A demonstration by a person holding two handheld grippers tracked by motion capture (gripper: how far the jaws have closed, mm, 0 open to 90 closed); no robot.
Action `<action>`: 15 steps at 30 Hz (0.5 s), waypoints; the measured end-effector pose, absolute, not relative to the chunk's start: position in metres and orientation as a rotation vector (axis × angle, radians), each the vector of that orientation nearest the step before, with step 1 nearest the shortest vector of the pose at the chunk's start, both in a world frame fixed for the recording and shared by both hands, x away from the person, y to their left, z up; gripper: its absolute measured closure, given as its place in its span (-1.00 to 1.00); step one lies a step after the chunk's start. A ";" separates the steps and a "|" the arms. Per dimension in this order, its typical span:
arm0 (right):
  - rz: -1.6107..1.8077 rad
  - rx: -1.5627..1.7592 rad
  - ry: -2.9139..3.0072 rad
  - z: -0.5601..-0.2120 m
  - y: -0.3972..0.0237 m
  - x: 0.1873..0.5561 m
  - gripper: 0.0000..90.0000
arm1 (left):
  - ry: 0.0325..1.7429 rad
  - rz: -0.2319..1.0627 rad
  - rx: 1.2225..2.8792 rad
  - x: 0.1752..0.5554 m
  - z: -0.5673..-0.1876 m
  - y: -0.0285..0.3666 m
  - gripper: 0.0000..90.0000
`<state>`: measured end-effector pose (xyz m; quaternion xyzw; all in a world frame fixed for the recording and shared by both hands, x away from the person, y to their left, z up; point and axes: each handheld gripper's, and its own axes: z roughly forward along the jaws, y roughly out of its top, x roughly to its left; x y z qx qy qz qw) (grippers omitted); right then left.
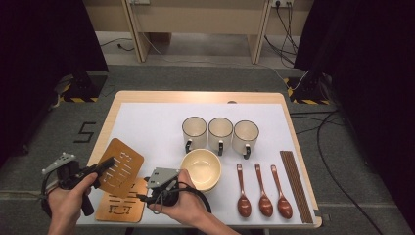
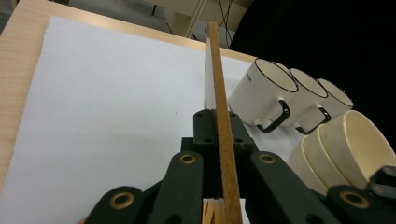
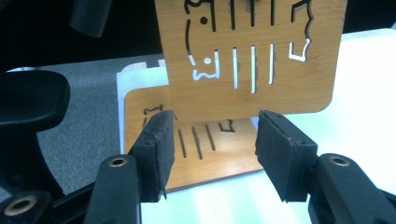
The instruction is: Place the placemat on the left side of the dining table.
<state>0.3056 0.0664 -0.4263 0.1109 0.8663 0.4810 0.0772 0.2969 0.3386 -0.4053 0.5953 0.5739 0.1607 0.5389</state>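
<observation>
- Pinching the raised bamboo trivet [image 1: 119, 166] edge-on between its pads: left gripper [image 1: 105, 165].
- Spread, gripping nothing, just below that trivet: right gripper [image 3: 212, 140].
- Beneath both fingers: second trivet [image 1: 120, 208]; no readable writing.

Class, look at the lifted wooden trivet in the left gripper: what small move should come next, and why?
Probably carry the raised trivet toward the bare white mat and lower it flat. The left gripper is clamped on its edge, tilted above the second trivet lying on the table, and the right gripper stands open, holding nothing.
</observation>
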 end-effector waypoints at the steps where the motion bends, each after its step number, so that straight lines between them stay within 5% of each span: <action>1: 1.443 0.341 2.589 -0.425 0.065 0.306 0.05 | 1.365 0.382 1.416 0.297 -0.405 0.339 0.90; 15: 1.467 0.394 2.516 -0.408 0.042 0.307 0.05 | 1.391 0.430 1.416 0.326 -0.401 0.340 0.90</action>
